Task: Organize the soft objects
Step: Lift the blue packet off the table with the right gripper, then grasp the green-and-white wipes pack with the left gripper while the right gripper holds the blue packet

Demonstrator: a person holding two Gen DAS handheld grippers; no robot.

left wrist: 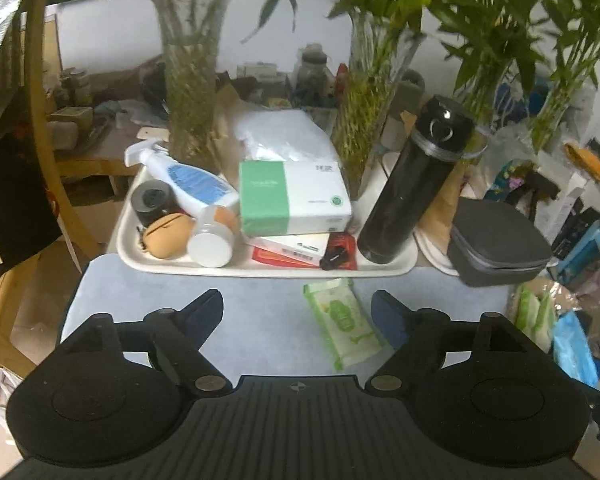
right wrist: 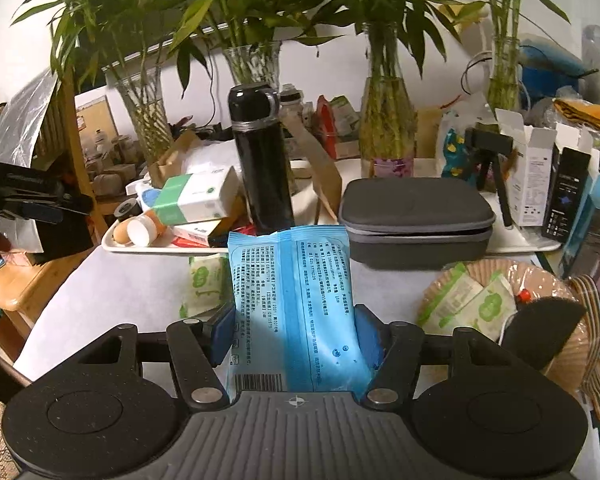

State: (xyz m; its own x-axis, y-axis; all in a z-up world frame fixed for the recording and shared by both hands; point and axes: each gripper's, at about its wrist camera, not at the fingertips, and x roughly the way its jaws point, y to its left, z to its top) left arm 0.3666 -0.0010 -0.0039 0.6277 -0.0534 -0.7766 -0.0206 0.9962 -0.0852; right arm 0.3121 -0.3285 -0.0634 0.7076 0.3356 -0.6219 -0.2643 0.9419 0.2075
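Right tool (right wrist: 296, 334) pinches the blue wipes pack (right wrist: 296, 304); left tool (left wrist: 298, 312) hangs spread above the green pack (left wrist: 342, 322)

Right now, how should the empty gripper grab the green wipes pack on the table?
From above, across the narrow width of the green pack, near its middle. It lies flat and long on the table, so its long side edges suit the left gripper, whose jaws stand open.
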